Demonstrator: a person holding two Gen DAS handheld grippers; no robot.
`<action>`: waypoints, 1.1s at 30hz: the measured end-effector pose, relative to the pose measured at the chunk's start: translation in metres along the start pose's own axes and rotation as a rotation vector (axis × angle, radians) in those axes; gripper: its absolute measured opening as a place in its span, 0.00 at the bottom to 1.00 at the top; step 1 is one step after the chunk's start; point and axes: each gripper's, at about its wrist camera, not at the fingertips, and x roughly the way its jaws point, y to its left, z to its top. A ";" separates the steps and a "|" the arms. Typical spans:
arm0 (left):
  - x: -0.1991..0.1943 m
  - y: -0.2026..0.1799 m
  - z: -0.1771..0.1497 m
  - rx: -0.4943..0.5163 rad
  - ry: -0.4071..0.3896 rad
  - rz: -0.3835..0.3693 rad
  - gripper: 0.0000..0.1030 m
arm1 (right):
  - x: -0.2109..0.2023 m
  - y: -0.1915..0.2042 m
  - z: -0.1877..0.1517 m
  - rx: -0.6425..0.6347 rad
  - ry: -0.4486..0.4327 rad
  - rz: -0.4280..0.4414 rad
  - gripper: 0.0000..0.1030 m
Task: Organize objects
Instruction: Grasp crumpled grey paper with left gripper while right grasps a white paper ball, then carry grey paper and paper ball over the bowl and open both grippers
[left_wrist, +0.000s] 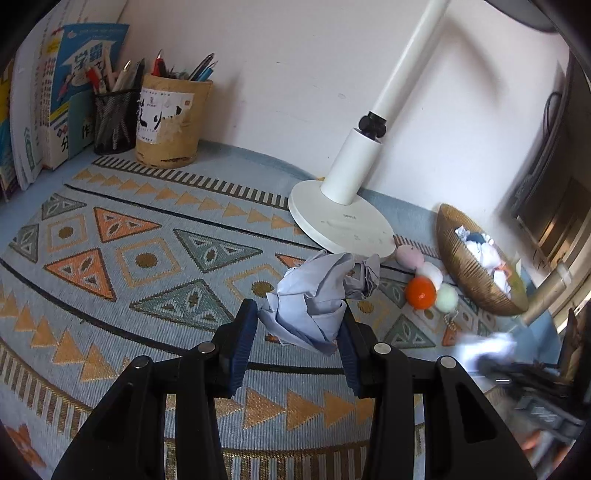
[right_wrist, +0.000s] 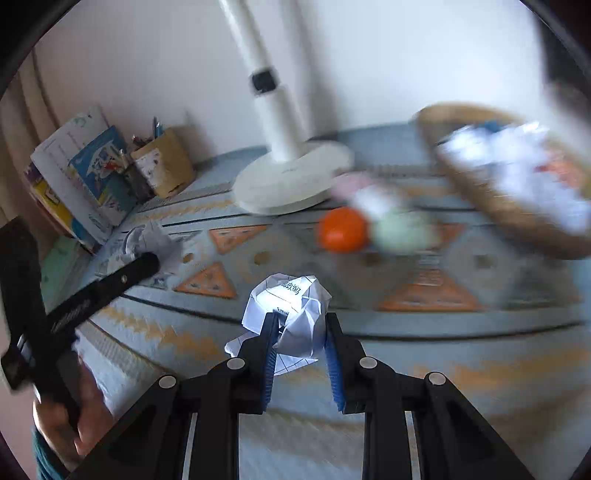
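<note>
- The bluish paper wad (left_wrist: 317, 299) sits pinched in the left gripper (left_wrist: 301, 332), above the patterned cloth (left_wrist: 147, 258).
- A printed white paper ball (right_wrist: 291, 314) is clamped in the right gripper (right_wrist: 299, 339).
- Both look featherlight, crushable and springy; a grip across the bulk is best.
- The woven basket (left_wrist: 476, 280), already holding paper, lies near the lamp base (left_wrist: 340, 221).

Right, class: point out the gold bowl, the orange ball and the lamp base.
gold bowl (left_wrist: 458, 254), left wrist view, ribbed outer wall.
orange ball (left_wrist: 420, 292), left wrist view, middle of its face.
lamp base (left_wrist: 332, 218), left wrist view, bare flat top.
</note>
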 end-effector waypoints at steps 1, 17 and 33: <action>0.000 -0.004 0.000 0.019 -0.002 0.004 0.38 | -0.009 -0.011 -0.006 0.001 -0.003 -0.034 0.23; 0.000 -0.019 -0.005 0.112 -0.004 0.040 0.38 | -0.019 -0.036 -0.042 -0.045 0.057 -0.019 0.63; 0.000 -0.036 -0.013 0.209 -0.022 0.077 0.38 | -0.022 -0.081 -0.041 0.202 0.009 0.122 0.27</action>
